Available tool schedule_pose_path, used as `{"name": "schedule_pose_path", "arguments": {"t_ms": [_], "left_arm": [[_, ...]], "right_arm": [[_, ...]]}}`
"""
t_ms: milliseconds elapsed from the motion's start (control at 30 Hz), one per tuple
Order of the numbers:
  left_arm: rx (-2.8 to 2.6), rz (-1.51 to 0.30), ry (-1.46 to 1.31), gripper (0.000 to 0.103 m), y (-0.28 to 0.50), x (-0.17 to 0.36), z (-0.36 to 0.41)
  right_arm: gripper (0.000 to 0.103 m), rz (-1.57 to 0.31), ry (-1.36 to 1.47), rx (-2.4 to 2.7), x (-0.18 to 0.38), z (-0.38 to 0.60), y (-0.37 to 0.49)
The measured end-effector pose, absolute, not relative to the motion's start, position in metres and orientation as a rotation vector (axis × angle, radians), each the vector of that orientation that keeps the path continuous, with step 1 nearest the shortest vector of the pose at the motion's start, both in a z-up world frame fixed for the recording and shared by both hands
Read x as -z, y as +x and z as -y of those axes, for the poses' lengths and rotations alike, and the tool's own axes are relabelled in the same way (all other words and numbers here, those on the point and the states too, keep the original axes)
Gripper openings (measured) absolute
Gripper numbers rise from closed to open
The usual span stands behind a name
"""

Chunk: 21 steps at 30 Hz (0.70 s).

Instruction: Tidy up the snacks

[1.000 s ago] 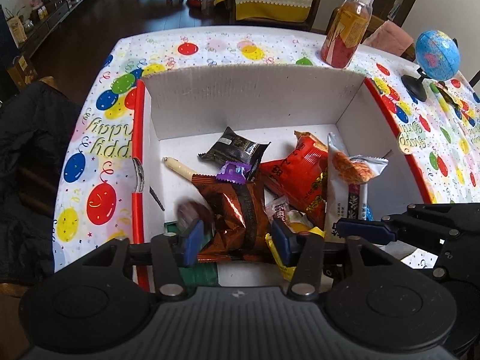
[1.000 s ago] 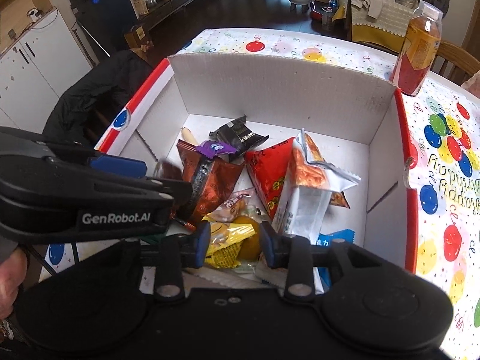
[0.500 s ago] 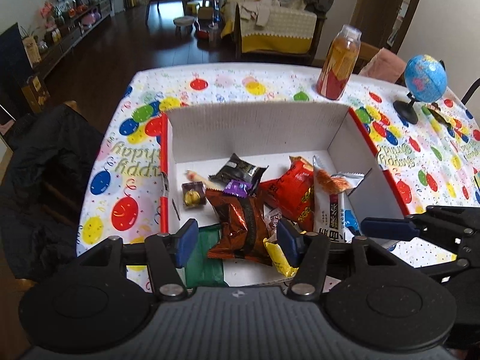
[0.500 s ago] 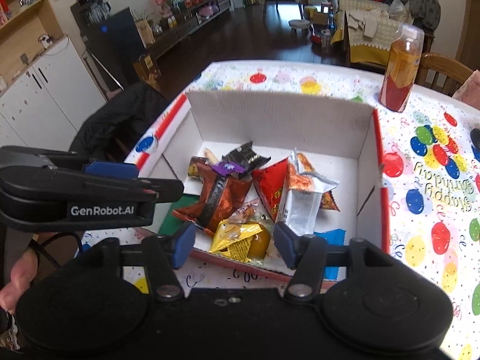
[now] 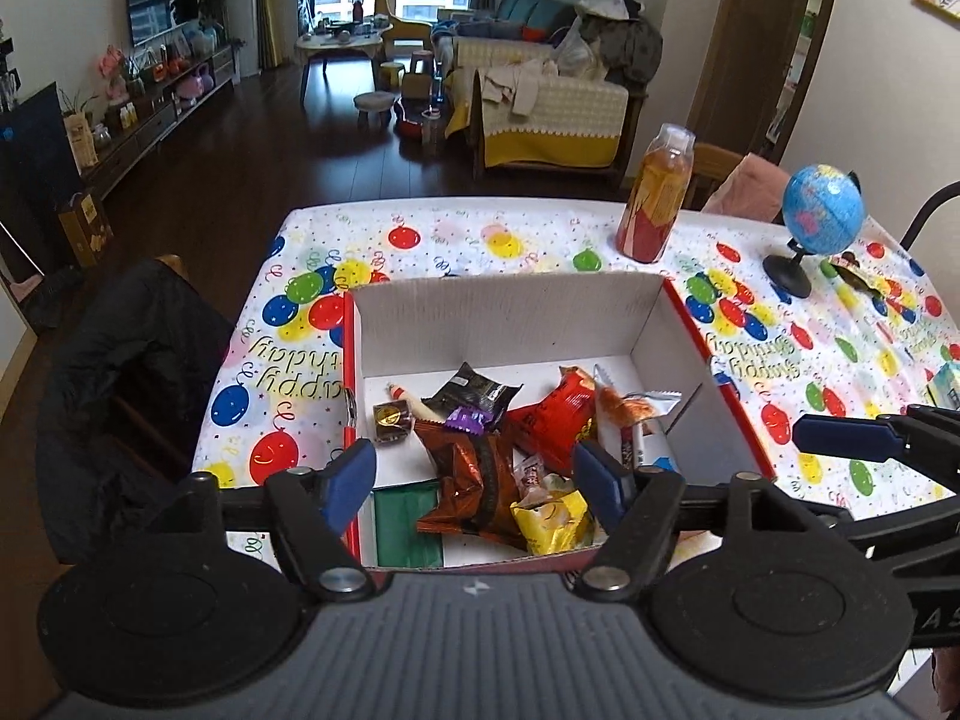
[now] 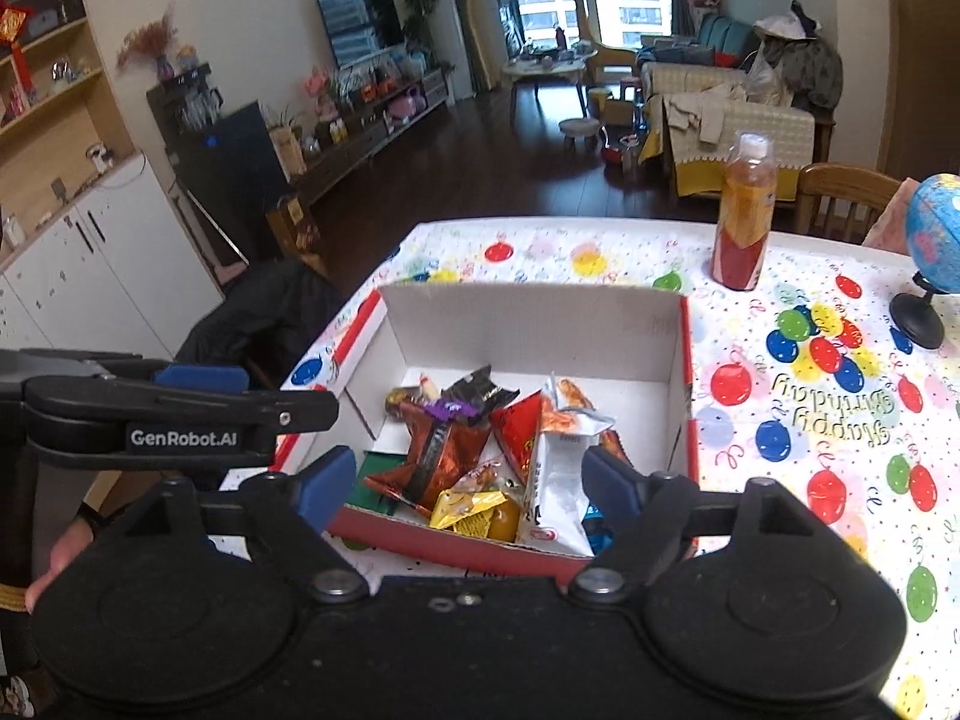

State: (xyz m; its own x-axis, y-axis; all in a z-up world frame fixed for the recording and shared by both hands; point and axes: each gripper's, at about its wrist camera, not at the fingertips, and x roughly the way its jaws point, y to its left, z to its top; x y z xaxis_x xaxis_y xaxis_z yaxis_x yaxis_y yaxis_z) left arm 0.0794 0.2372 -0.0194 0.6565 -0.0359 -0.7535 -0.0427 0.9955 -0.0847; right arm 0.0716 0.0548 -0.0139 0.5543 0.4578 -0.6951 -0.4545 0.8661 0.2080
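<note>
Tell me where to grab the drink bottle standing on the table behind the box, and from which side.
Grip the drink bottle around its straight middle, on the label below the tapering shoulder, jaws level. It stands upright on the tablecloth, apart from the cardboard box and the globe. Probably come in from the near side, passing over the box.

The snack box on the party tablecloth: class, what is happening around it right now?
A person holds a two-finger tool in each hand above the cardboard box. The left tool and right tool have just been opening and hold nothing. Snack packets lie piled inside, among them a brown foil bag, a red packet and a small chocolate. A drink bottle and globe stand outside on the table.
</note>
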Motion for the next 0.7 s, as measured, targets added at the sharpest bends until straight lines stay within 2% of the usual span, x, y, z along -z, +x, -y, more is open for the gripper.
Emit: {"name": "schedule_pose_path", "arguments": {"t_ms": [67, 200, 333, 400, 533, 700], "left_arm": [[-0.003, -0.846, -0.096, 0.08, 0.076, 0.015, -0.236], [-0.003, -0.83, -0.094, 0.081, 0.069, 0.009, -0.233], [0.006, -0.813, -0.099, 0.087, 0.062, 0.003, -0.23], [0.011, -0.805, -0.092, 0.089, 0.059, 0.001, -0.227], [0.021, -0.784, -0.088, 0.1, 0.051, -0.002, -0.222], [0.028, -0.772, -0.098, 0.1, 0.043, -0.003, -0.215]], "right_arm": [[0.09, -0.811, 0.019, -0.529, 0.011, -0.049, 0.069], [0.096, -0.8, 0.04, -0.515, 0.009, -0.04, 0.066], [0.103, -0.784, 0.056, -0.513, 0.008, -0.032, 0.06], [0.103, -0.773, 0.058, -0.513, 0.008, -0.029, 0.057], [0.103, -0.744, 0.07, -0.508, 0.009, -0.021, 0.05], [0.103, -0.704, 0.102, -0.478, 0.014, -0.006, 0.042]]}}
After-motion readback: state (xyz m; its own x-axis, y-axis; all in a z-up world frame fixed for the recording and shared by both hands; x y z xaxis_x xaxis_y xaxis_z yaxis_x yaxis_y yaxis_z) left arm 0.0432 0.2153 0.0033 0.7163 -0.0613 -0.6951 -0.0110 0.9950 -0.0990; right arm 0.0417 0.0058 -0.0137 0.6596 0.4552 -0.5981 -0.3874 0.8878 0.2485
